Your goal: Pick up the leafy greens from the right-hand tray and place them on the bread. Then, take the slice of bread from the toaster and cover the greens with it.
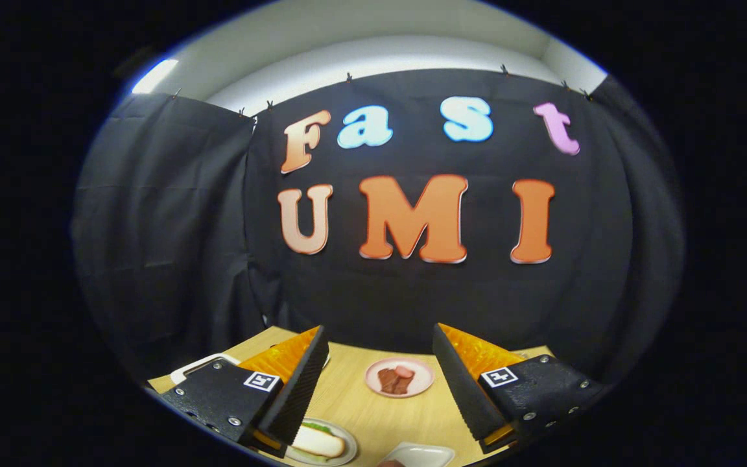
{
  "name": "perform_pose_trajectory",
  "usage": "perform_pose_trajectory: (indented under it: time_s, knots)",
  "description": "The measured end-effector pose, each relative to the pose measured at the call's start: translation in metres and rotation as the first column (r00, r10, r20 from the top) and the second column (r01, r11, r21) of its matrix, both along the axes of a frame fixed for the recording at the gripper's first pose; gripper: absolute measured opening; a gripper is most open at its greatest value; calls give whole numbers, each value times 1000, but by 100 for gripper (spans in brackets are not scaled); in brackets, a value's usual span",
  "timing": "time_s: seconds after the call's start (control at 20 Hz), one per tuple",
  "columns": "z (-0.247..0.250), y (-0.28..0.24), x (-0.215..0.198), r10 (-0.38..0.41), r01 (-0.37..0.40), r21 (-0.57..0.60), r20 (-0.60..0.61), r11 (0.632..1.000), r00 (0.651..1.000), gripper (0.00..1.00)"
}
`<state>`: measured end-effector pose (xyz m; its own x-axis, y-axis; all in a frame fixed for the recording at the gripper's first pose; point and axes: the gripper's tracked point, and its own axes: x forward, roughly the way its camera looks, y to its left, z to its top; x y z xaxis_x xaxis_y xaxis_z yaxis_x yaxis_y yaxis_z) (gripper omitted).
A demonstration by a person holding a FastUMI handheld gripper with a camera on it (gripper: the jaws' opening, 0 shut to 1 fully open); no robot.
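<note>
white tray (422, 454) cut off below (left finger (296, 383) overlaps plate (321, 444)).

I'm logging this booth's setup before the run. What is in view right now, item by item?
Wooden table: one, light tan, under everything, against the black cloth wall.
Pink plate: one, holding brown meat pieces, beyond the fingers, between them.
Grey plate: one, holding a bread roll with a bit of green beside it, next to the left finger.
White tray: one, near edge of the table, between the fingers, contents cannot be told.
White object: one, behind the left finger, mostly hidden.
Gripper: one, black with orange fingers, jaws wide open, holding nothing, raised over the table.
</note>
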<state>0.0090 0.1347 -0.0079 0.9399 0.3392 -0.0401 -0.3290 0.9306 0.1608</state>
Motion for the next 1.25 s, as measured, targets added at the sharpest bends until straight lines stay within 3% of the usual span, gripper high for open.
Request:
perform_pose_trajectory:
  time_s: [0.3,0.45,0.65,1.0,1.25]
  knots:
    - [78,-43,-3,-149,156,-13,227,988,962,98]
    - [94,-55,-1,-209,215,7,270,977,940,98]
    - [92,-64,9,-256,263,7,247,965,935,99]
    - [95,-66,8,-248,237,72,229,969,941,99]
    - [86,-37,8,-152,143,55,226,988,962,99]
